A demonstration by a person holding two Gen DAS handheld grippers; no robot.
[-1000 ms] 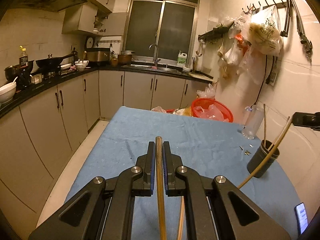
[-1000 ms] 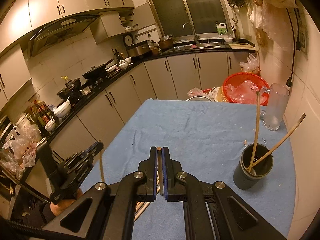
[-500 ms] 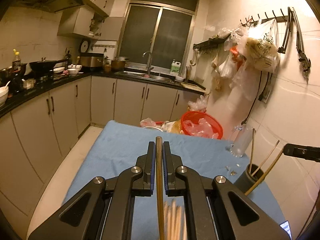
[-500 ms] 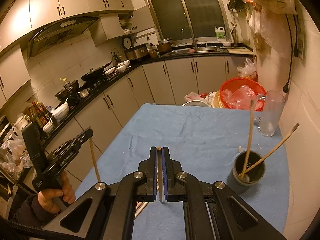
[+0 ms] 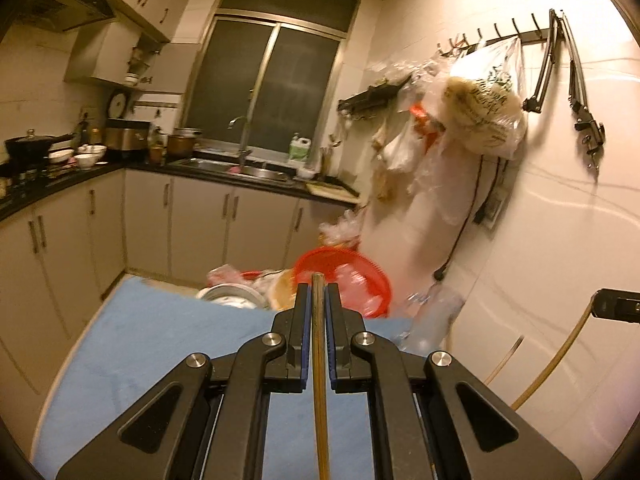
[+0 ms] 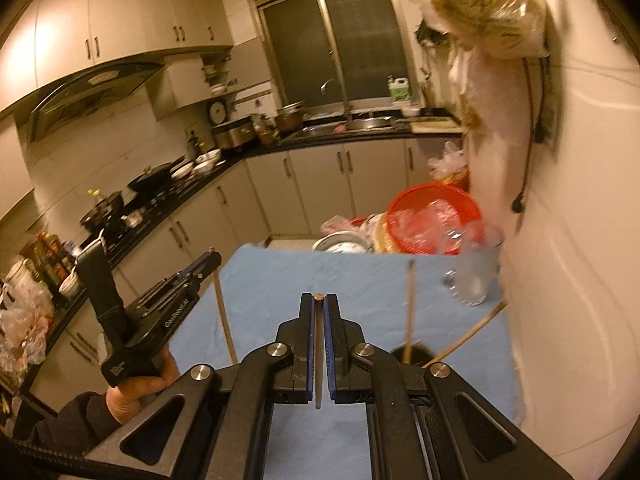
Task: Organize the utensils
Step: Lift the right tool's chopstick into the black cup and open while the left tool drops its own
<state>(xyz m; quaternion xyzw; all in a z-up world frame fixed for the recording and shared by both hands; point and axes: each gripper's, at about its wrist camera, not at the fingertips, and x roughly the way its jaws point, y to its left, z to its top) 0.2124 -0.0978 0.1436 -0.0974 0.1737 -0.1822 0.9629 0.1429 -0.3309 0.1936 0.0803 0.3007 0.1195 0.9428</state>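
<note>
Carrying step: left gripper & right gripper each clamp one chopstick, both up over the blue table. Next, I'd guess: tip each down into the dark cup w/ two sticks already inside.

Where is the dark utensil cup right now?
In the right wrist view, the cup sits on the blue cloth just right of the right gripper, mostly hidden behind it, with two chopsticks standing in it, nearer than the glass pitcher.

Left tongs, right tongs: black linkages, silver screws, blue pads; bare hand, dark sleeve.
</note>
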